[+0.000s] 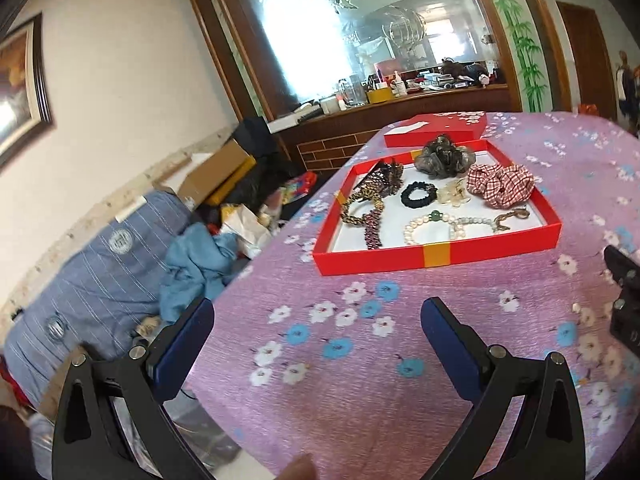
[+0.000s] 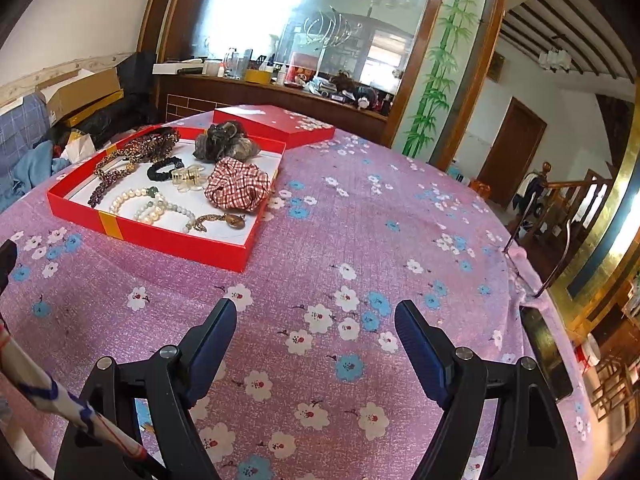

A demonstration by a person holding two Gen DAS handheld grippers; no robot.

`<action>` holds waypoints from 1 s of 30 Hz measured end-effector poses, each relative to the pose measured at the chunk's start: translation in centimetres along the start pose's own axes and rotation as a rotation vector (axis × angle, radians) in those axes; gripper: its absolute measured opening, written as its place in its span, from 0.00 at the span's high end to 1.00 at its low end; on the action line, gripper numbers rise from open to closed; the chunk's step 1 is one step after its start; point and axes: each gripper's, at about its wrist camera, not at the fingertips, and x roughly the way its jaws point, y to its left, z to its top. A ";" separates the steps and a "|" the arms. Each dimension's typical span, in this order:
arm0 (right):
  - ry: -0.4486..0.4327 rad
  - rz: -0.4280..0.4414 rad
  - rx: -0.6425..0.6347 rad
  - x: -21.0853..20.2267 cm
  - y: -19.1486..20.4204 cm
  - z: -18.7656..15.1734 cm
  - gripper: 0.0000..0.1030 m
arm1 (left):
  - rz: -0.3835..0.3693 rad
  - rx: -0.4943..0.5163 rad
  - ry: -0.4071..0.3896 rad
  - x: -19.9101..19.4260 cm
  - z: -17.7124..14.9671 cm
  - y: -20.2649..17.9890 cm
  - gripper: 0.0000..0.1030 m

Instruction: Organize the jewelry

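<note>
Both our left gripper (image 1: 318, 316) and right gripper (image 2: 316, 318) gape empty, so we approach the red box (image 2: 168, 240) upper left slowly, picking one piece cleanly

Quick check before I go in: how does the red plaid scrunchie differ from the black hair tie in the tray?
The red plaid scrunchie is bulky, puffed checked fabric; the black hair tie is a thin, plain dark ring. The scrunchie sits against the tray's right wall; the tie lies mid-tray beside a clear claw clip. Both lie flat inside the tray, untouched.
</note>
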 end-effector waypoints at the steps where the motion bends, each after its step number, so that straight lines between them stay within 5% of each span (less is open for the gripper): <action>1: 0.001 0.009 0.006 0.1 -0.1 0.0 0.18 | -0.003 -0.017 0.009 0.1 0.0 0.2 0.00; 7: 0.015 0.023 0.002 0.3 0.1 0.0 0.18 | -0.053 -0.109 0.057 1.7 0.4 1.6 0.00; 30: 0.064 0.069 -0.006 1.4 0.3 0.1 0.17 | -0.035 -0.056 0.087 4.3 0.9 -0.3 0.00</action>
